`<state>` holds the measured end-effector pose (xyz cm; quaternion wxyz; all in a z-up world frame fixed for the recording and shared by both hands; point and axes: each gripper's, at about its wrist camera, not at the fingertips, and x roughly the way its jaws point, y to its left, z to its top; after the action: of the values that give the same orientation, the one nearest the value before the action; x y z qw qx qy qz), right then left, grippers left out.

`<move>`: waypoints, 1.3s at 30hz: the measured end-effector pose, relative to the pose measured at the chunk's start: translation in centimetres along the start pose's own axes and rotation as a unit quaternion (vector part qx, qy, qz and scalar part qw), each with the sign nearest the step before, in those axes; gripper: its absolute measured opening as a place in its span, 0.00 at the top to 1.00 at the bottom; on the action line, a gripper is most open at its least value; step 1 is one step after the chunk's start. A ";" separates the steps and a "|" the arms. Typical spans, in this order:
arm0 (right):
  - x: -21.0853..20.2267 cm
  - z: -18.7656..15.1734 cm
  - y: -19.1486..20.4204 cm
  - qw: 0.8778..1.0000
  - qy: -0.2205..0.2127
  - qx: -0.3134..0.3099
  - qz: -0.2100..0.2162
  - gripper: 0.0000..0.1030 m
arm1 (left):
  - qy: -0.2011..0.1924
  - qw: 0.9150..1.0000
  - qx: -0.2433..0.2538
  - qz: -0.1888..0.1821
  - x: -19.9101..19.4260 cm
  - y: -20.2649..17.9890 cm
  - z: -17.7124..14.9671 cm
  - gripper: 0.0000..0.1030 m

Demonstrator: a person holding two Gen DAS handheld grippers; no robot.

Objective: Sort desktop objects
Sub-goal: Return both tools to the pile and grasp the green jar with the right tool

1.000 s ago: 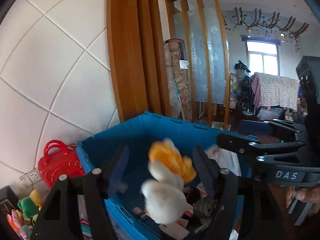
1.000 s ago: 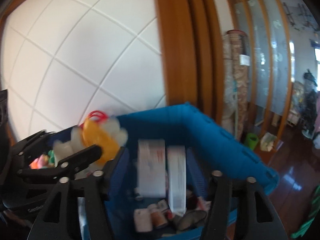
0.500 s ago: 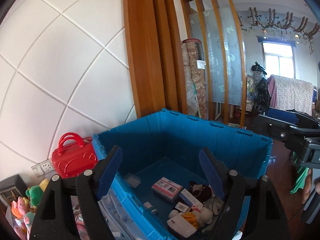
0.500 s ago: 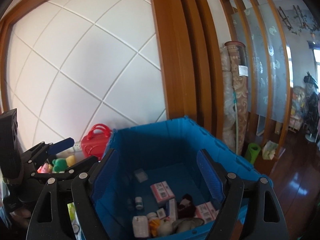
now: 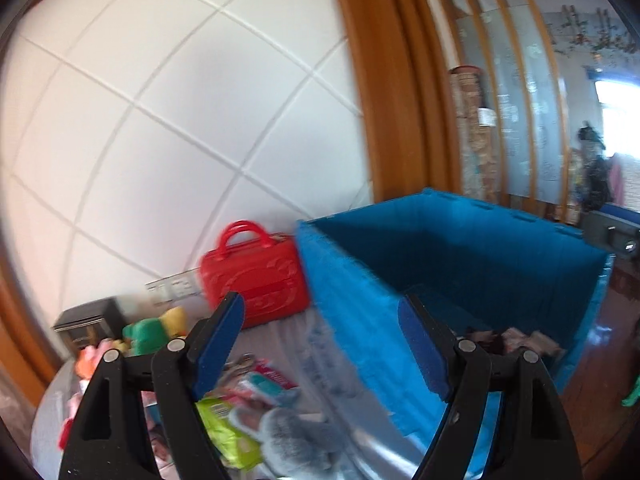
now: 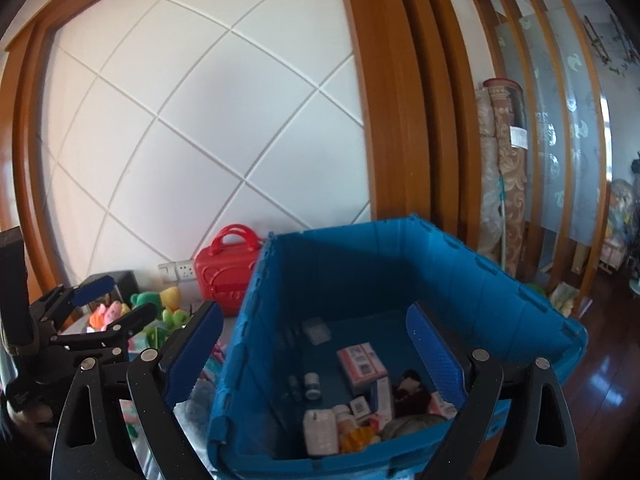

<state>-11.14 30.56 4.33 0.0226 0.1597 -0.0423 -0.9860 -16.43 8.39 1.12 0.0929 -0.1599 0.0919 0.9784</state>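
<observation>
A: What are the two tools doing?

B: The left hand-held gripper (image 5: 320,344) has its jaws spread wide with nothing between them. It hangs over the tabletop (image 5: 340,392), which has a grey, shiny covering, just left of the big blue plastic crate (image 6: 460,264). The right hand-held gripper (image 6: 316,344) hangs over the crate's near left corner; its jaws are opening, and nothing is held between the blue pads.

A: Where are the things to be sorted?

B: Part of them lie inside the crate, at its near end: a red-and-white printed carton (image 6: 362,362), a white plastic bottle (image 6: 320,432), a small dark-capped vial (image 6: 312,385), an orange-yellow soft toy (image 6: 358,438) and a dark furry lump (image 6: 410,390). A small clear packet (image 6: 317,330) lies alone further back on the crate floor.

A: And outside it?

B: On the tabletop, left of the crate, lie a fluffy grey soft toy (image 5: 296,436), a lime-green packet (image 5: 228,428) touching it, and a pink-and-teal packet (image 5: 268,380) just behind. Further back stand a green plush figure (image 5: 146,334) and a yellow one beside it, near a small dark box (image 5: 90,326).

A: Anything against the wall?

B: A red hard-shell handbag with two loop handles (image 5: 254,276) stands upright, touching the crate's left wall. A white socket strip (image 5: 174,289) sits just beside it on the white tiled wall (image 5: 168,120).
</observation>
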 end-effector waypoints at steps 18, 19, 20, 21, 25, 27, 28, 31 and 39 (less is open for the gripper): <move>4.8 -4.7 17.7 0.990 0.060 -0.051 0.118 0.01 | 0.065 0.985 0.004 0.158 -3.8 17.6 -10.5 0.23; 5.5 -5.8 18.8 0.988 0.075 -0.053 0.124 0.01 | 0.067 0.983 0.008 0.170 -4.4 19.0 -11.7 0.23; 6.0 -6.5 19.5 0.987 0.085 -0.054 0.127 0.01 | 0.069 0.981 0.011 0.179 -4.7 19.9 -12.6 0.23; 6.4 -7.3 20.2 0.985 0.096 -0.055 0.129 0.01 | 0.075 0.979 0.014 0.190 -5.1 20.9 -13.7 0.23; 8.3 -10.8 23.0 0.978 0.136 -0.058 0.144 0.01 | 0.100 0.971 0.012 0.218 -6.2 24.8 -17.9 0.23; 9.6 -12.5 24.8 0.974 0.156 -0.061 0.153 0.01 | 0.111 0.968 0.011 0.225 -6.5 26.1 -19.6 0.23; 9.9 -13.1 25.4 0.972 0.162 -0.064 0.157 0.01 | 0.120 0.966 0.011 0.230 -6.4 26.6 -20.6 0.23; 10.9 -15.4 27.5 0.962 0.185 -0.087 0.179 0.01 | 0.150 0.963 0.002 0.225 -5.8 27.6 -23.5 0.23; 16.7 -23.7 33.5 0.905 0.281 -0.151 0.281 0.01 | 0.213 0.955 -0.042 0.202 -3.5 28.0 -29.3 0.23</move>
<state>-18.42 -5.57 -20.32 0.3336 0.4065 0.0717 -0.8475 -10.37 -25.30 -20.86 -0.1353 -0.3461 0.0985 0.9232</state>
